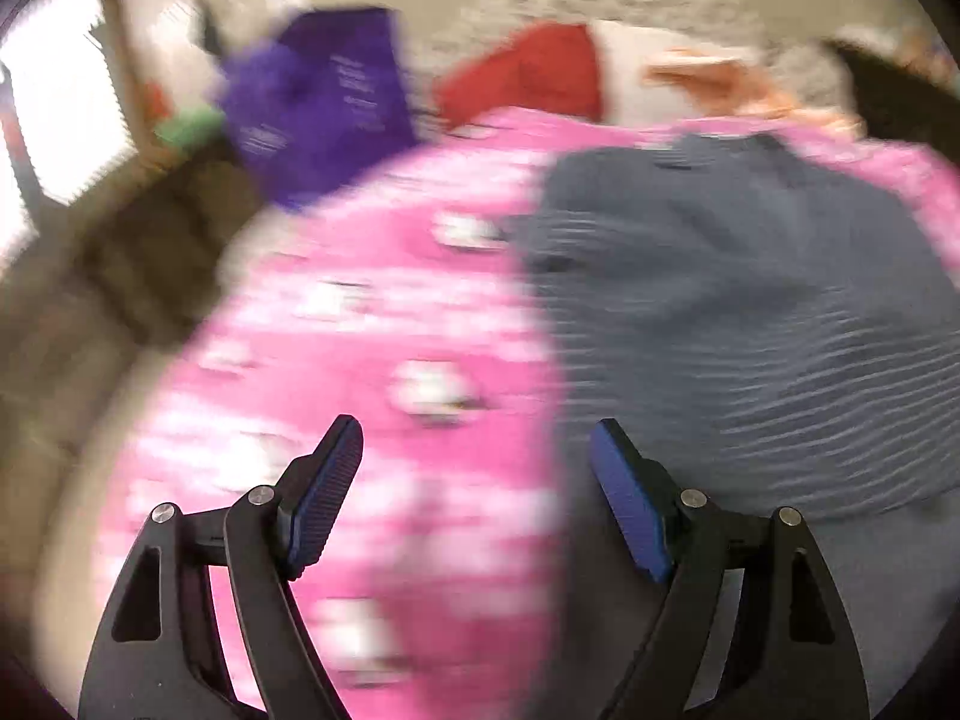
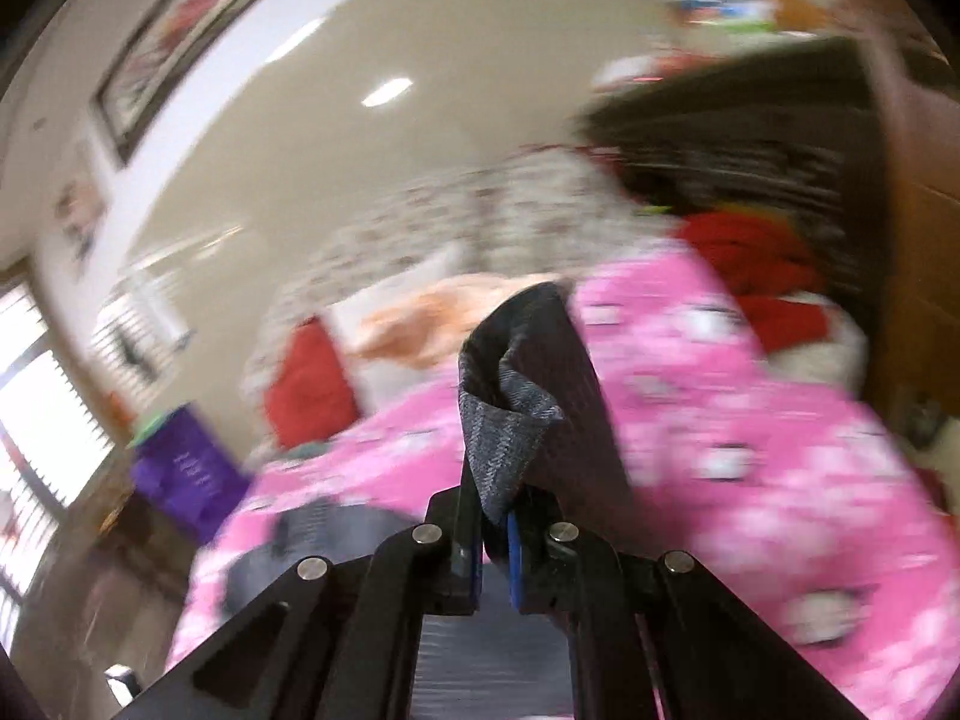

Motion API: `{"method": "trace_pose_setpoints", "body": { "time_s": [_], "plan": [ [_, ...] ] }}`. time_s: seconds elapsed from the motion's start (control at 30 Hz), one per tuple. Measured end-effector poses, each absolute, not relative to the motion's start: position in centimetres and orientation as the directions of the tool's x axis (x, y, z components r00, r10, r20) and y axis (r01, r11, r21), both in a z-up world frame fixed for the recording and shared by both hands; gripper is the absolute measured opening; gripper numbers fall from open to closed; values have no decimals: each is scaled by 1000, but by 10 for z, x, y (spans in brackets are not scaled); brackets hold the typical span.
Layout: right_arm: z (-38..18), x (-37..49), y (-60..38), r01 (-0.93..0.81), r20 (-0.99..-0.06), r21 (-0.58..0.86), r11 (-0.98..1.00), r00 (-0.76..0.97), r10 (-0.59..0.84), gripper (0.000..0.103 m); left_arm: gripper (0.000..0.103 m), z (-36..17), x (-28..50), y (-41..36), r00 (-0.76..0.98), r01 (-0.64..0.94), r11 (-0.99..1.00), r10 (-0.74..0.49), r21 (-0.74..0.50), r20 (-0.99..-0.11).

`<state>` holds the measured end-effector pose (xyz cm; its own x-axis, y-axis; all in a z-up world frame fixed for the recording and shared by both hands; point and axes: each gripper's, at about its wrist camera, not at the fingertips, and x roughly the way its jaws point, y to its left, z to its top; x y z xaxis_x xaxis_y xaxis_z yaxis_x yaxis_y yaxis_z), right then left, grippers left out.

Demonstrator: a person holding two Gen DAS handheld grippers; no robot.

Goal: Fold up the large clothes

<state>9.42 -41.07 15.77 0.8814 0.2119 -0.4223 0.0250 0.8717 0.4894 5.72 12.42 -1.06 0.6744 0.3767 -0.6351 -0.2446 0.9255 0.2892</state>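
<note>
Right wrist: right gripper (image 2: pixel 493 531) fingers clamped on grey striped garment (image 2: pixel 528 384); left gripper (image 1: pixel 477 456) fingers apart.

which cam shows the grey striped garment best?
Left wrist: the grey striped garment lies spread across the pink blanket, most of it visible though blurred. Right wrist shows only a bunched fold pinched in the right tool.

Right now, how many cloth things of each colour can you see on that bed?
Grey-blue striped garment: 1, pinched in the right gripper
Pink patterned blanket: 1
Red items: 2
Orange cloth: 1
Purple bag: 1, beside the bed
Total: 6, allowing for blur
</note>
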Motion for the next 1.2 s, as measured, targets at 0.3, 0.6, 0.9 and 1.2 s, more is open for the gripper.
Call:
{"method": "trace_pose_setpoints", "body": {
  "time_s": [0.3,0.6,0.9,1.2],
  "plan": [
    [222,145,-141,-384,-293,544,746,746,598,5,79,-15,0,242,568,-447,872,448,199,-691],
    [20,148,57,-385,-677,385,839,499,540,5,79,-19,-23,270,571,-474,876,386,93,-725],
    [3,89,18,-465,-729,360,809,401,555,71,79,4,-4,247,627,-418,908,319,39,-710],
    [59,69,-174,-172,-674,246,954,677,295,44,68,41,63,143,765,-41,994,-35,-102,-643]
  ]
}}
